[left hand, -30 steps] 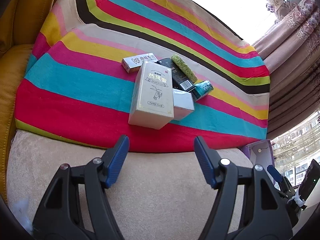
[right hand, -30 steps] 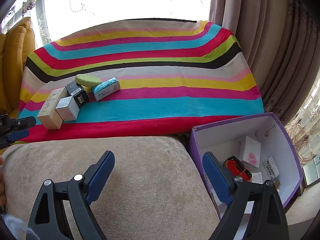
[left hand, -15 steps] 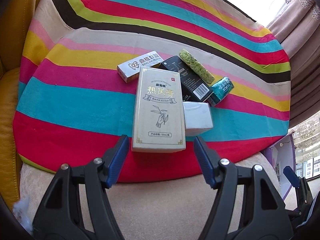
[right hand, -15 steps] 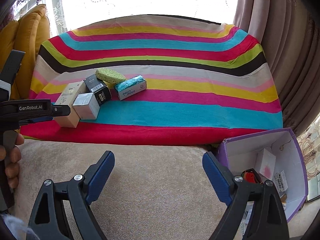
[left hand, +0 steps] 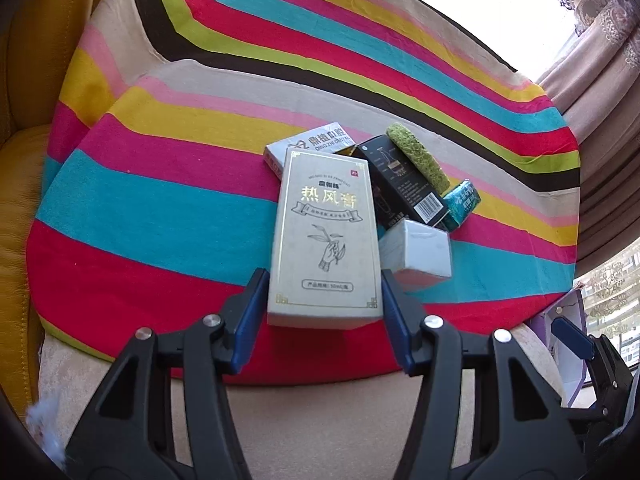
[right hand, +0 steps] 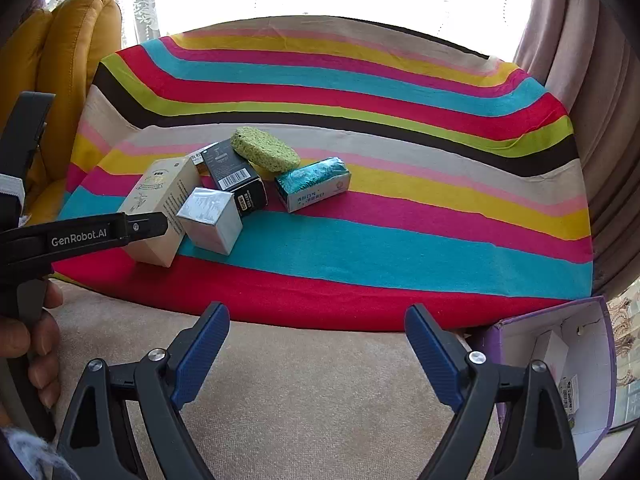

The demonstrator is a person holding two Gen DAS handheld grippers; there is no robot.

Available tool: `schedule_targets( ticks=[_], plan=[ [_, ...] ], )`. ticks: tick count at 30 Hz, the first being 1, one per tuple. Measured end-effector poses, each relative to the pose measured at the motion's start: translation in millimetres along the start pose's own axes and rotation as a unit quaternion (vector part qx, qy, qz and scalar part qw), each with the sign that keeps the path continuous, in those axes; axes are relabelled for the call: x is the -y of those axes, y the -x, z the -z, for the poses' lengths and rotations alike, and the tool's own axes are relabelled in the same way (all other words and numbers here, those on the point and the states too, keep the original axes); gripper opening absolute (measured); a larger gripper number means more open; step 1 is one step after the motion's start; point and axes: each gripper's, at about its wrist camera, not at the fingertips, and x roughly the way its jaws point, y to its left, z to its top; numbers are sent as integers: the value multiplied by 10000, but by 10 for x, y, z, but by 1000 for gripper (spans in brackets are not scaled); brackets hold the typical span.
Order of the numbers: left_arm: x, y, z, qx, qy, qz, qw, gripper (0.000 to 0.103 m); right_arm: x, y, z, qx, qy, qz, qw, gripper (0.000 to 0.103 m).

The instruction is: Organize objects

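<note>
A tall cream box with gold Chinese lettering lies on the striped blanket. My left gripper is open, with its blue fingers on either side of the box's near end, apart from it. Around the box lie a small silver box, a black box, a green sponge, a teal packet and a white box. My right gripper is open and empty over the beige cushion. The right wrist view shows the cream box and the left gripper beside it.
A purple-edged cardboard box with a few small items stands low at the right of the cushion. A yellow leather cushion is at the left. Curtains hang at the right.
My left gripper has moved forward so its fingers now flank the cream box's near end. My right gripper has moved forward and turned left, so the purple box has slid to the frame's edge.
</note>
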Motion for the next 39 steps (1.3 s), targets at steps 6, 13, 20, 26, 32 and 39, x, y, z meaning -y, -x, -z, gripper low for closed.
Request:
schedule_targets(
  ticks=[6, 13, 20, 26, 32, 39],
  plan=[
    [-346, 87, 37, 167, 588, -5, 9981, 59, -273, -172, -234, -35, 98, -143, 9998, 91],
    [-517, 55, 43, 165, 1015, 302, 9942, 62, -491, -399, -475, -92, -64, -226, 9997, 91],
    [-577, 46, 50, 150, 1134, 423, 9925, 65, -613, -559, -589, -156, -125, -193, 9996, 91],
    [-531, 49, 46, 160, 1043, 294, 9940, 72, -668, -670, -618, -181, -94, -31, 9998, 85],
    [-409, -12, 49, 185, 739, -22, 9971, 72, -671, -738, -575, -261, -35, 19, 9997, 52],
    [-332, -32, 75, 298, 520, -260, 9979, 63, -699, -734, -507, -169, 40, 130, 9998, 41]
  ],
)
